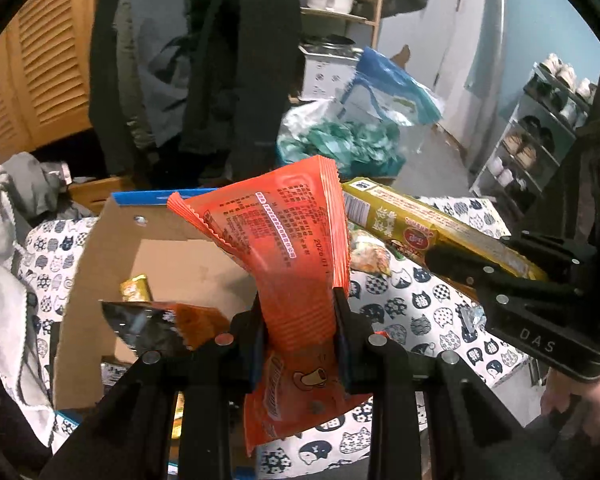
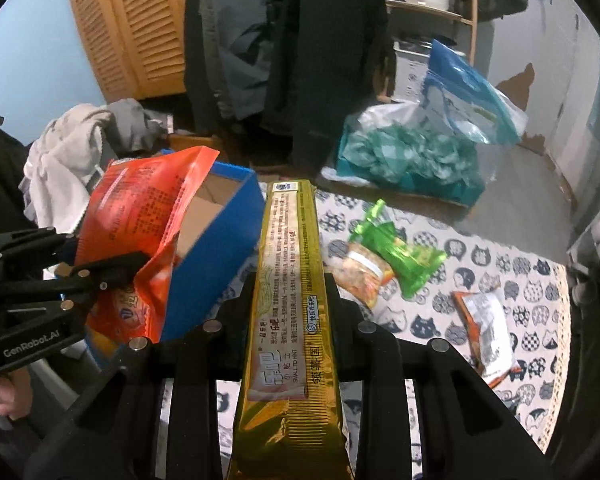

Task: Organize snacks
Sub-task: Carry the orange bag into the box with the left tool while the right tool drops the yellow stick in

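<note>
The left tongs [image 1: 300, 320] pinch an orange snack bag [image 1: 288, 232] above the cardboard box [image 1: 100, 248]. The right tongs [image 2: 290, 296] clamp a long gold packet [image 2: 290, 264]. Only the right view shows the green packet [image 2: 396, 248] on the cat-print cloth [image 2: 480, 264].

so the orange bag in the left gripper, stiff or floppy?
Probably floppy: the orange bag pinches narrow at the left gripper and fans out above. Likely light, since it stands up unsupported. The glossy film may slip.
</note>
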{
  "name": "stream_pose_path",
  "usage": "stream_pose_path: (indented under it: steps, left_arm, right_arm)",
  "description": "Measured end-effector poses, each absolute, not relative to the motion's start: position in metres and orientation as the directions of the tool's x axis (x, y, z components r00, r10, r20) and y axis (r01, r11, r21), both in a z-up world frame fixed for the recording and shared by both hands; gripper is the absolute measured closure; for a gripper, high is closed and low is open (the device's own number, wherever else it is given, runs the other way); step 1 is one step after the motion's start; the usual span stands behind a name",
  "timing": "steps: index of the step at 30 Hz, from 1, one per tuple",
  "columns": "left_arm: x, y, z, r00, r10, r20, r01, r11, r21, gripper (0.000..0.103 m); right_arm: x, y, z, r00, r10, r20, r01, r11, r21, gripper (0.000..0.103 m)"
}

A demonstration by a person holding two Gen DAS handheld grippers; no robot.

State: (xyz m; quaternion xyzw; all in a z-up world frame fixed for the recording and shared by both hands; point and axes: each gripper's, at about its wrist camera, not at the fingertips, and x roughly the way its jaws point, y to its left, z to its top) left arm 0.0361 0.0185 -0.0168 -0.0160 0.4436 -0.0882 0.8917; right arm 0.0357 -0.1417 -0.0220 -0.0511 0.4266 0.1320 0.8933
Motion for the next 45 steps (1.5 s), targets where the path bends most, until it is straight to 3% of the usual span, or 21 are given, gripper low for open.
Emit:
stream_pose_path:
  steps: [16, 22, 37, 42, 45]
  left_arm:
    - [0.036, 0.089, -0.006, 0.626, -0.112, -0.772, 0.033, 0.993, -0.117, 0.074]
    - [0.034, 0.11, -0.008, 0.646, -0.041, -0.762, -0.008, 0.998, -0.061, 0.074]
    - [0.044, 0.163, -0.041, 0.571, -0.024, -0.821, -0.111, 0.988, -0.106, 0.074]
    - [0.043, 0.168, -0.049, 0.542, -0.046, -0.839, -0.122, 0.984, -0.132, 0.072]
    - [0.044, 0.168, -0.048, 0.548, -0.074, -0.833, -0.114, 0.98, -0.162, 0.062]
  right_arm:
    - [0.059, -0.075, -0.029, 0.563, 0.251, -0.787, -0.349, 0.936, 0.049, 0.076]
    - [0.071, -0.048, -0.036, 0.542, 0.265, -0.797, -0.367, 0.928, 0.058, 0.076]
    - [0.087, 0.0, -0.065, 0.484, 0.254, -0.838, -0.389, 0.92, 0.054, 0.075]
    - [0.09, 0.004, -0.071, 0.462, 0.288, -0.839, -0.388, 0.916, 0.101, 0.072]
    - [0.088, 0.002, -0.065, 0.468, 0.306, -0.829, -0.384, 0.915, 0.121, 0.072]
